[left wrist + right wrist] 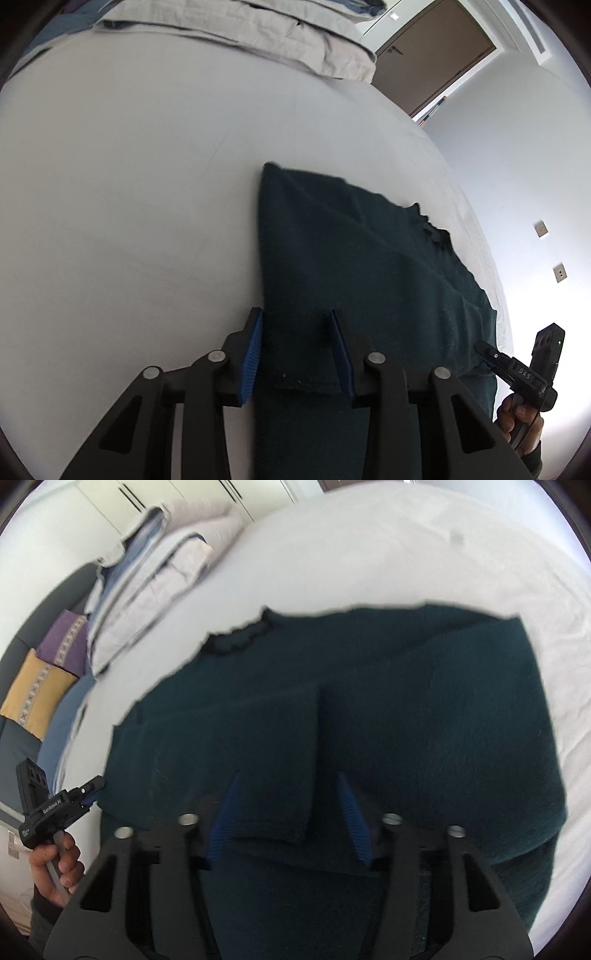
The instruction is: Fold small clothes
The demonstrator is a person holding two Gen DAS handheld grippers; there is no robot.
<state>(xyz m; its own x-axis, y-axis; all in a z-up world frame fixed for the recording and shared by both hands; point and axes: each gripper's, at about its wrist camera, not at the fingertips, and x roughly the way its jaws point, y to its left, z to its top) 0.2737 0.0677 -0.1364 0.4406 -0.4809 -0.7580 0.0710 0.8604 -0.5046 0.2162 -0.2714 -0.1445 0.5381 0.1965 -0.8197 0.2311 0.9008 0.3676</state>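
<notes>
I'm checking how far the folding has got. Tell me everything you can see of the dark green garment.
The dark green garment is a fuzzy knit, a sweater by its ribbed neckline, lying flat on the white bed sheet. Its sleeves are already folded across the body, cuffs near the bottom hem. One side edge runs straight. The left claw straddles one cuff, the right claw the other, pads apart and not pressing the fabric.

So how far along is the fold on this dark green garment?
Partly done. The garment lies on the bed with its sleeves turned in over the body, their cuffs near the hem. In hand: the left gripper and right gripper each straddle a cuff, pads apart, not pinching. Left, probably: folding the body crosswise; it still lies at full length.
</notes>
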